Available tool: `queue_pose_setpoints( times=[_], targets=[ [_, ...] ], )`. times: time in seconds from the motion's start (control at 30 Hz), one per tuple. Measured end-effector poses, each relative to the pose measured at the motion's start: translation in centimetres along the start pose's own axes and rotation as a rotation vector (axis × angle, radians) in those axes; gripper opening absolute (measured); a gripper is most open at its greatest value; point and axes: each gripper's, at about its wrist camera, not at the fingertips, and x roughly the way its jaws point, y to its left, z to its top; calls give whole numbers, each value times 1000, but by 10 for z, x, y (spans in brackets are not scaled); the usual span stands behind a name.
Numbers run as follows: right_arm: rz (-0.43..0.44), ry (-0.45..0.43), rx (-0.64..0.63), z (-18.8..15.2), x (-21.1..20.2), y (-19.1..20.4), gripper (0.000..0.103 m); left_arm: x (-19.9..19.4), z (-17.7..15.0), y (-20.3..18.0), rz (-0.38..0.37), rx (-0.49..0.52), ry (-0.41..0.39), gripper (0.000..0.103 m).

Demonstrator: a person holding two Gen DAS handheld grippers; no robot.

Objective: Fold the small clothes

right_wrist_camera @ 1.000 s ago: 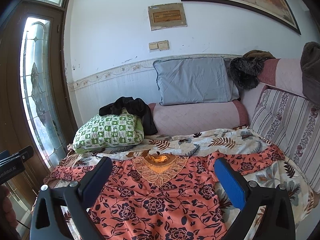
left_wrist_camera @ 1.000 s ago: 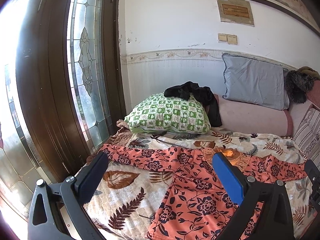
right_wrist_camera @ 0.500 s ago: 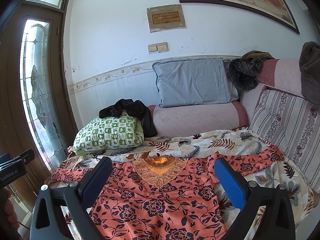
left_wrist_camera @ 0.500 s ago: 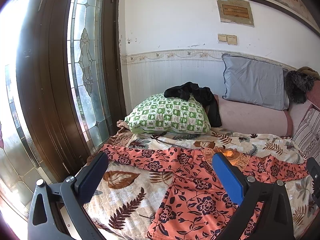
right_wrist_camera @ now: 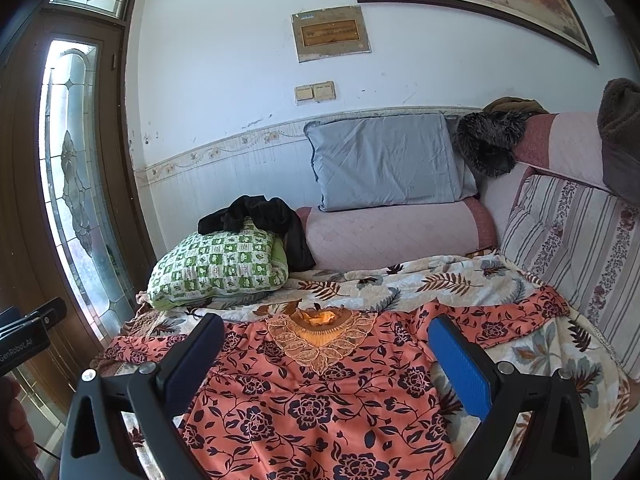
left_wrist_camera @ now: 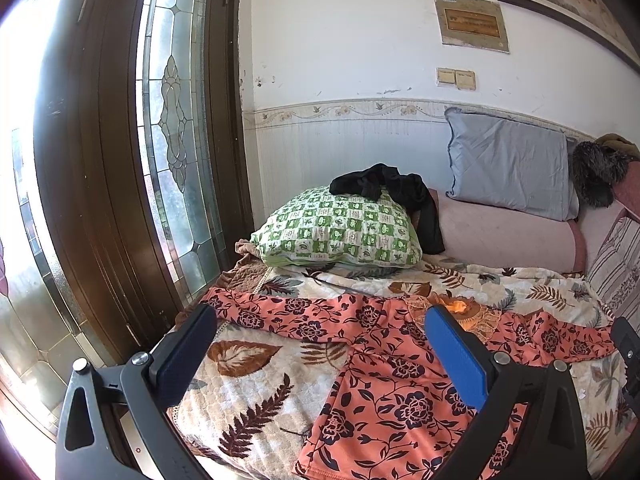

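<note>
An orange floral top lies spread flat, front up, on a leaf-patterned bedspread, its lace-trimmed neckline pointing toward 12 o'clock and the wall. In the right wrist view the right gripper hovers above the chest of the top with its jaws wide apart and nothing between them; the dark finger pad sits at about 8 o'clock and the blue finger pad at about 4 o'clock, framing the neckline. One sleeve stretches out toward 3 o'clock, reaching the foot of a striped cushion. In the left wrist view the left gripper hangs over the other side of the garment, jaws likewise spread and empty, with the other sleeve running across toward 9 o'clock and ending near the bed edge beside a dark wooden door with leaded glass. The top's side seam and hem fall toward 6 o'clock between the pads. Beyond the top, at about 12 o'clock, a green checked pillow rests on the bedspread with a black garment draped over it; a grey pillow leans on the wall above a pink bolster. At 9 o'clock in the right wrist view, part of the left gripper's body and a bit of a hand show at the frame edge.
</note>
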Motion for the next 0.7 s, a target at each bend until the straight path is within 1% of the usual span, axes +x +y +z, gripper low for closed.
queue_pose_setpoints(
  times=[0.3,0.5,0.7],
  targets=[
    [-3,-16,-5,6,-6,-1,103,-4,2,2,-4,-4,-3,103],
    [2,2,1,2,-4,-2,103,-5,2,3,-2,1,-1,103],
    [2,-7,-4,3,-5,0,103,-4,2,5,-1,-8,-2,103]
  ],
)
